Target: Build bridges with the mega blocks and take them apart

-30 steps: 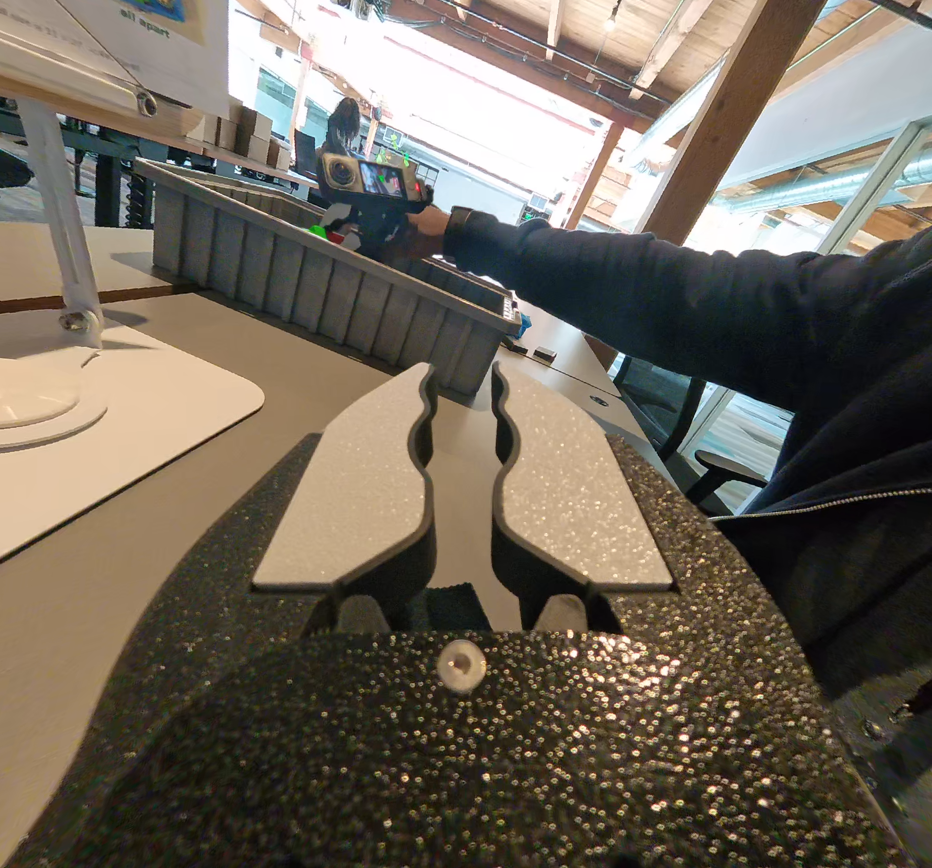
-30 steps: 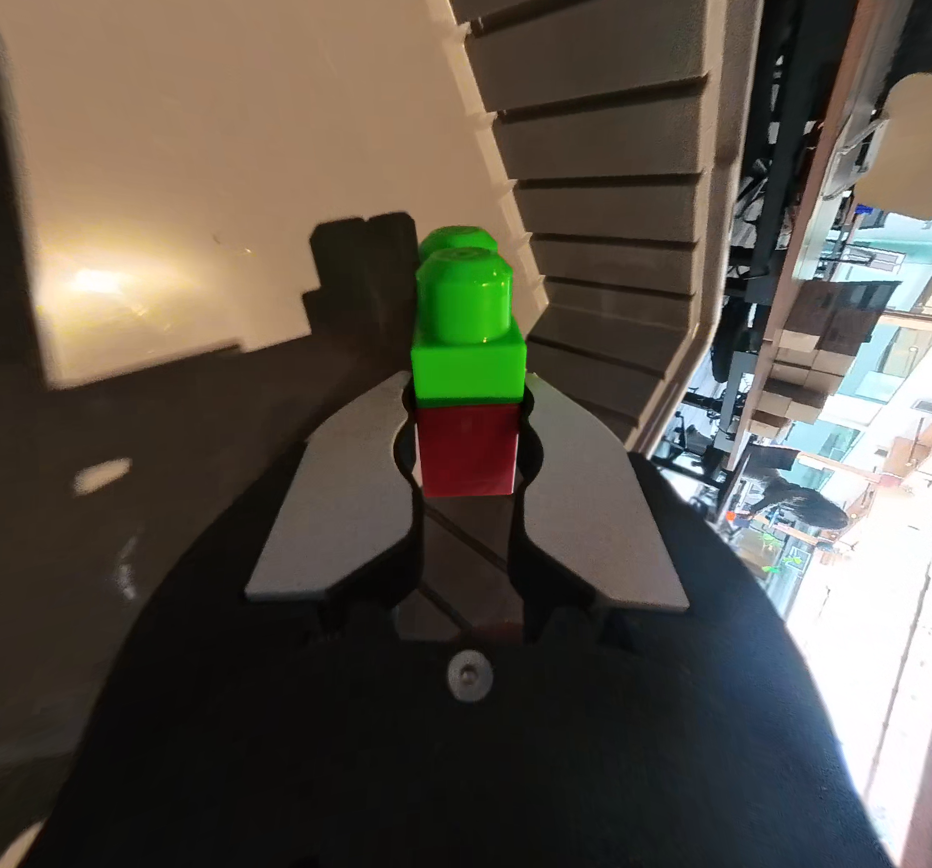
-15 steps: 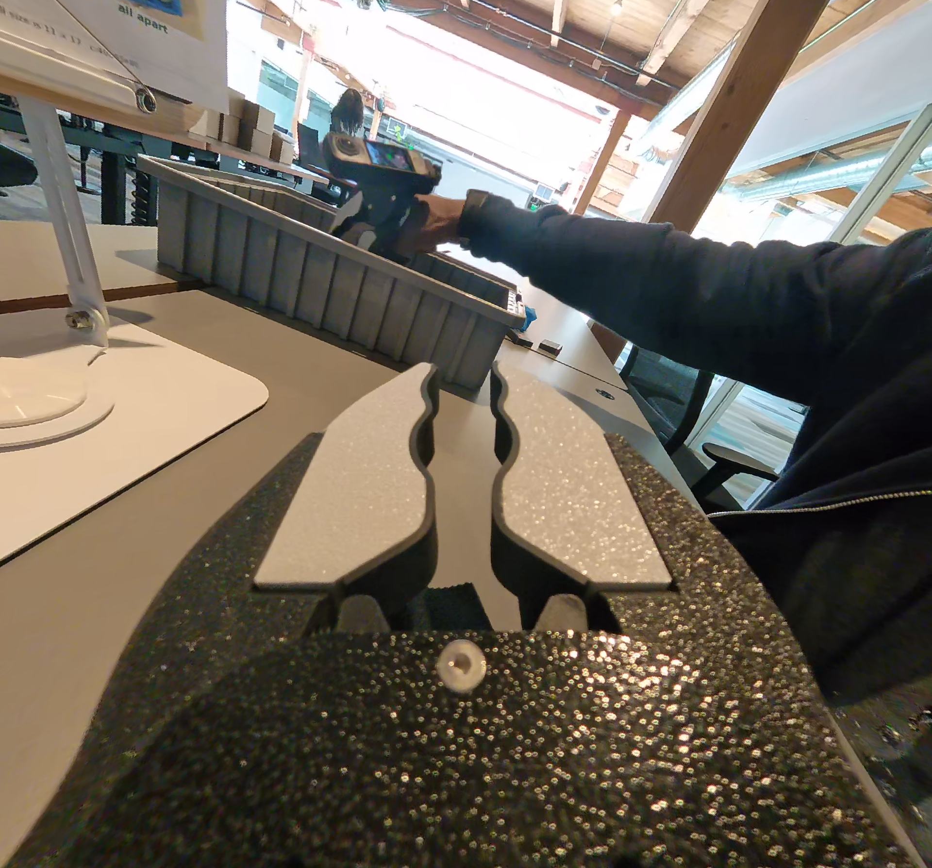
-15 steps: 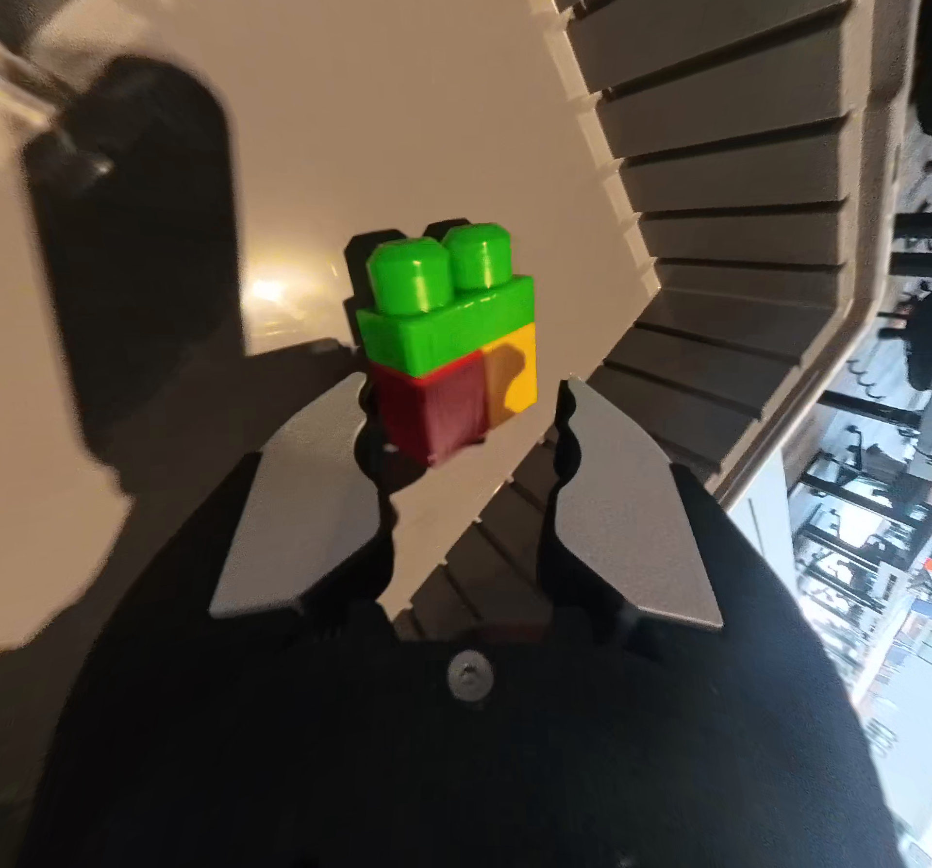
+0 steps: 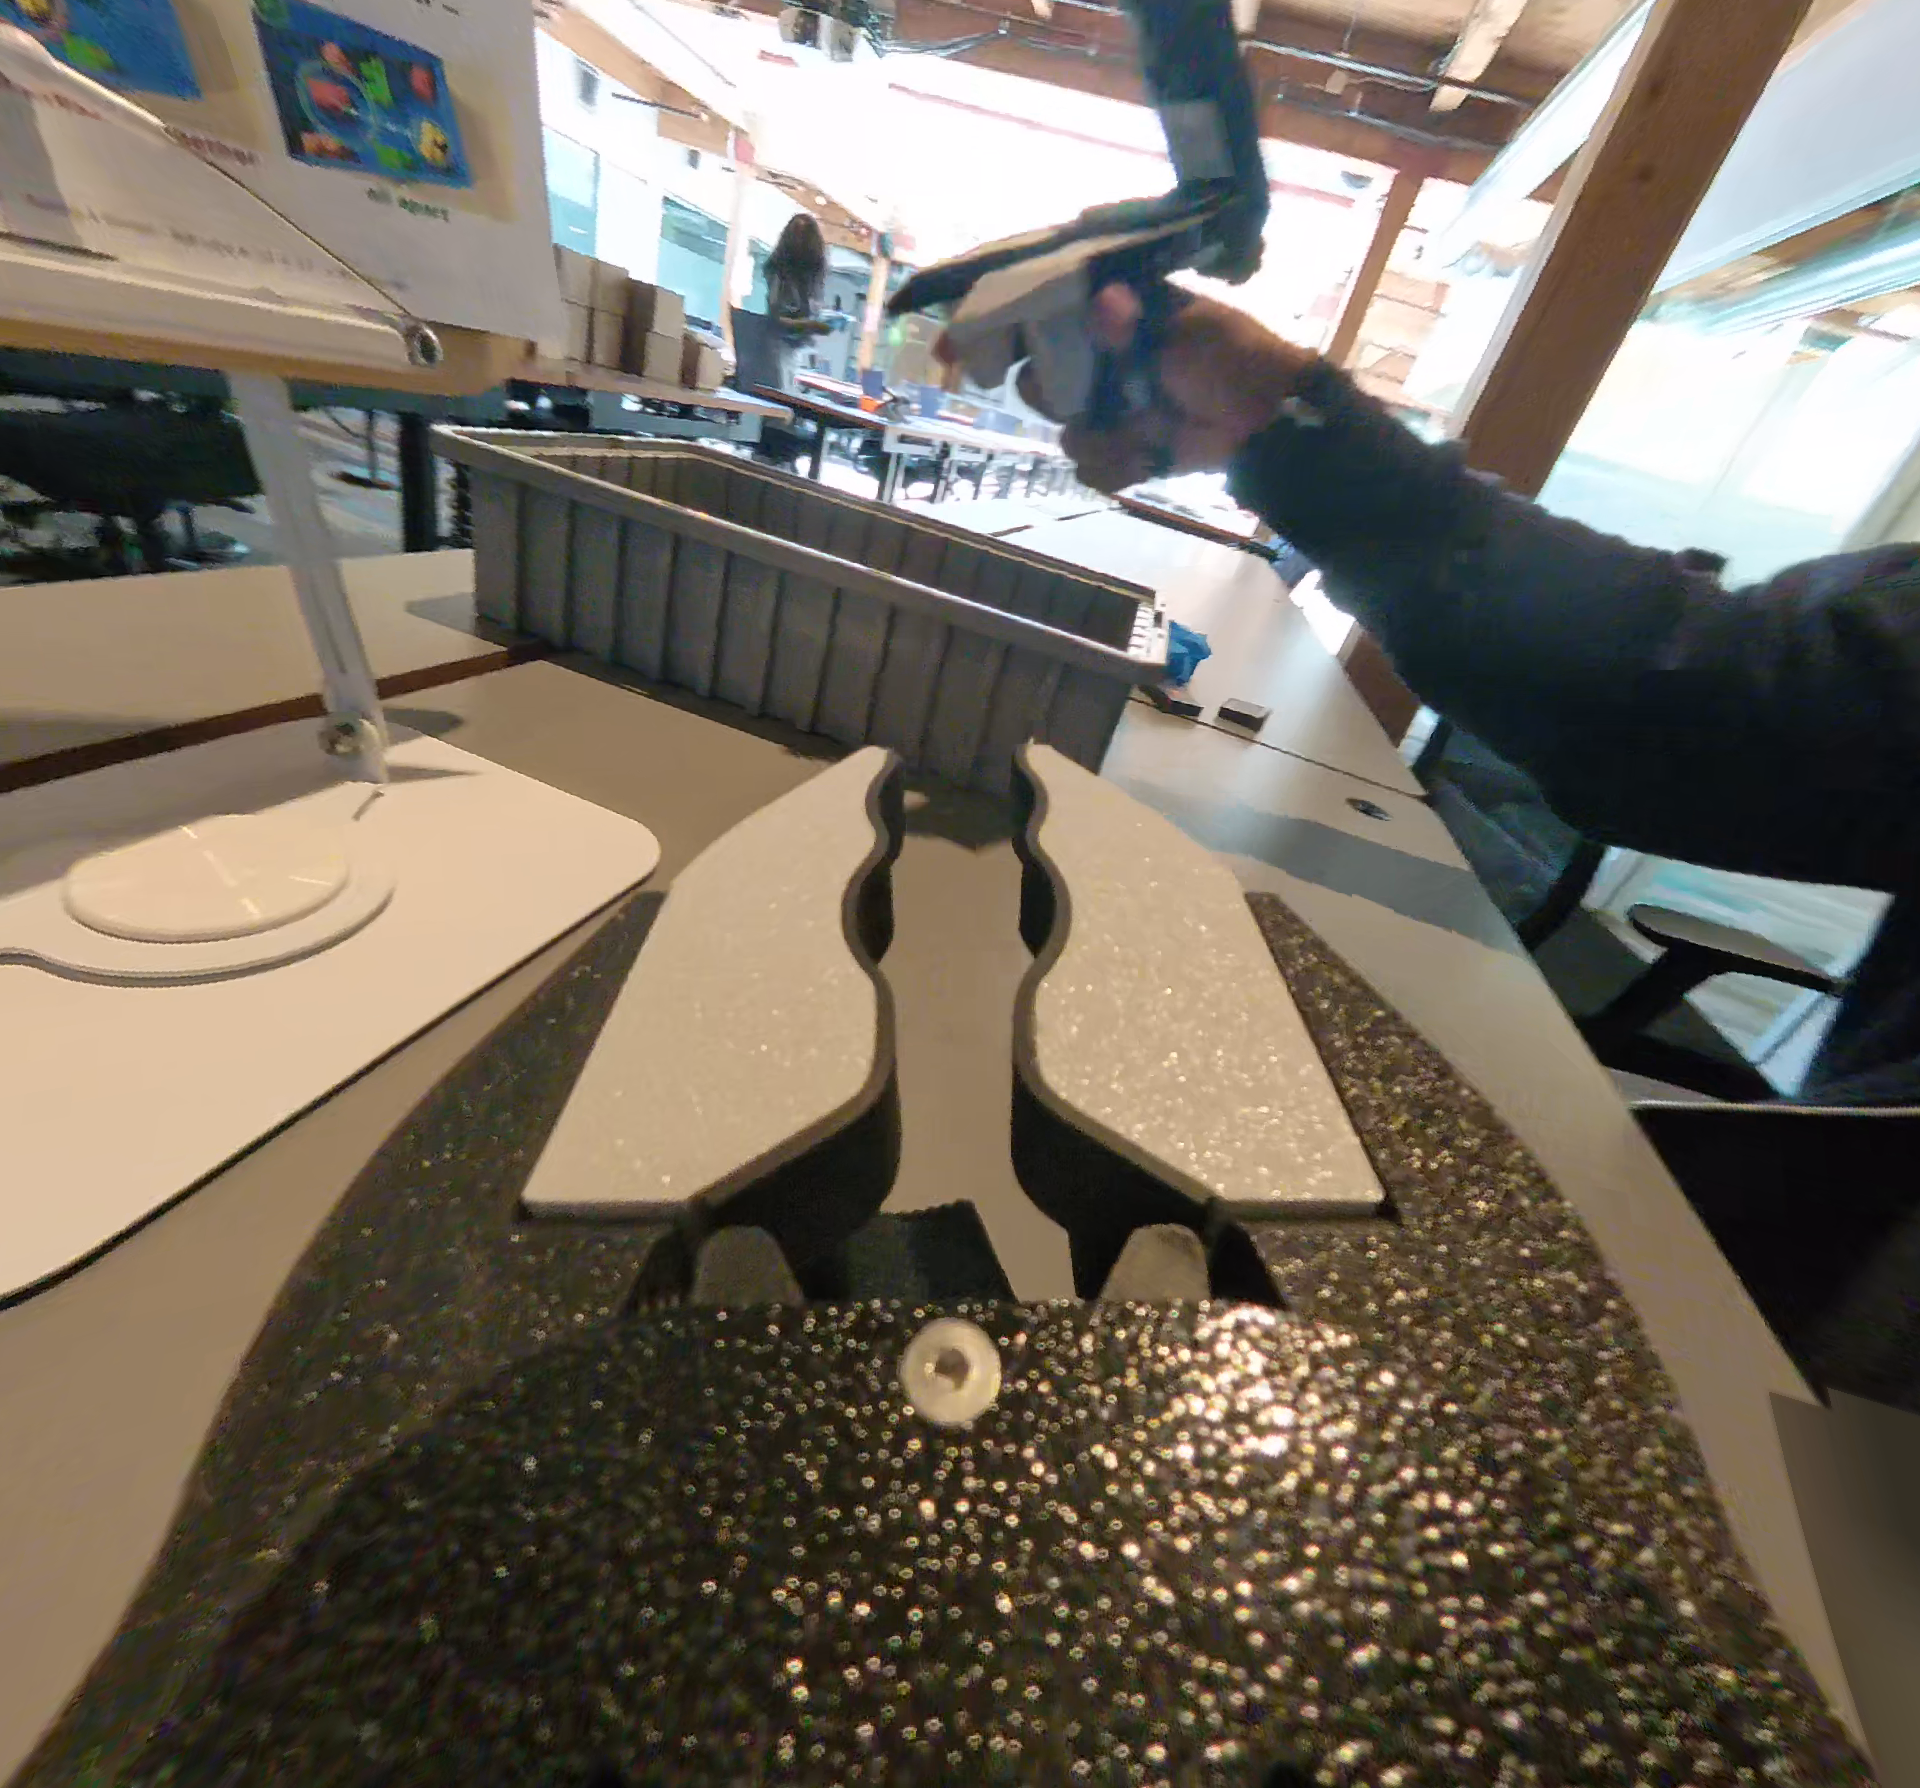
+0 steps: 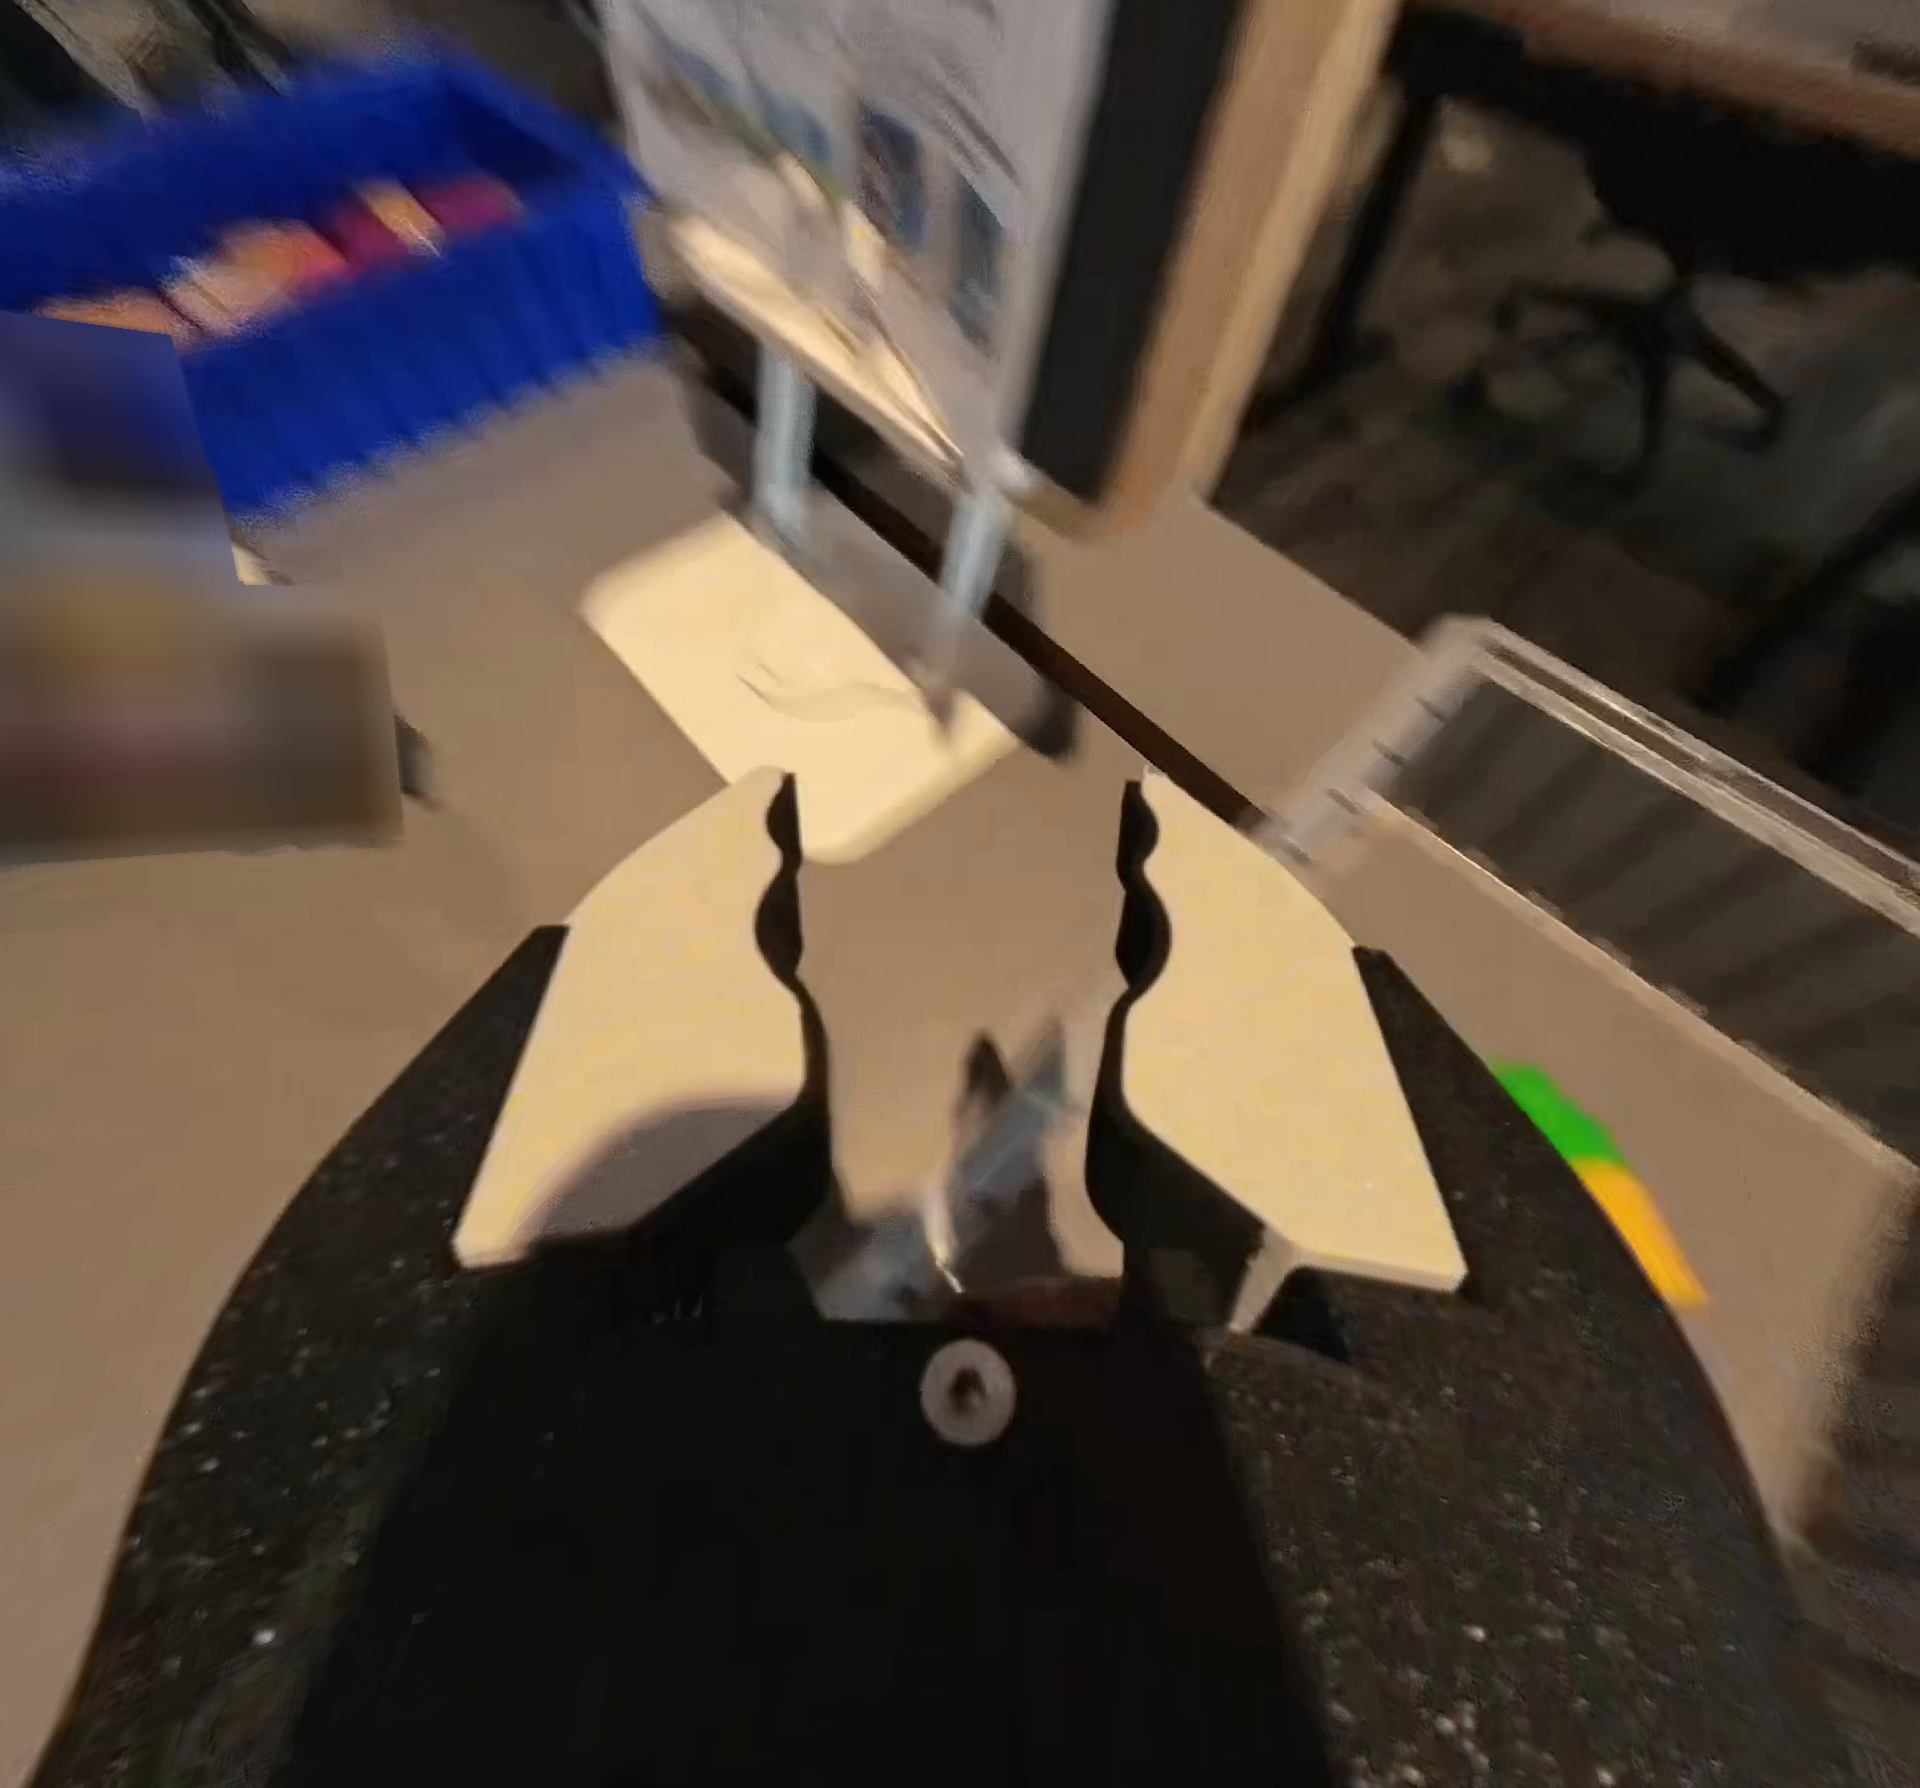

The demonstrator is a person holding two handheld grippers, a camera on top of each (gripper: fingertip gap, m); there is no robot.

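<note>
Grey ribbed plastic is forming the bin [image 5: 810, 616] that is sitting on the table [image 5: 1288, 824] ahead of the left gripper [image 5: 954, 782]. That gripper is lying low over the tabletop with its jaws narrowly parted and nothing between them. To its left a white stand base [image 5: 239, 917] is resting on the table, and a slanted post is carrying an instruction sheet [image 5: 260, 55] above it.

Up above the bin, a hand [image 5: 1174, 408] in a dark sleeve [image 5: 1558, 637] is holding the right gripper [image 5: 935, 315] in the air, tilted and blurred. In the right wrist view the right gripper [image 6: 956, 803] is showing its jaws spread wide with nothing gripped between them. The whole of that view is smeared by motion.

Blocks [image 6: 1590, 1177], a green one joined to a yellow one, are showing at the right edge of the gripper body, inside the bin [image 6: 1662, 803], whose wall is running along the right side. The blur is too strong to tell how they are lying. A blue bin [image 6: 395, 325] with colourful contents is sitting at the far left of the table, well apart from the grey one, with the stand [image 6: 810, 658] between them.
</note>
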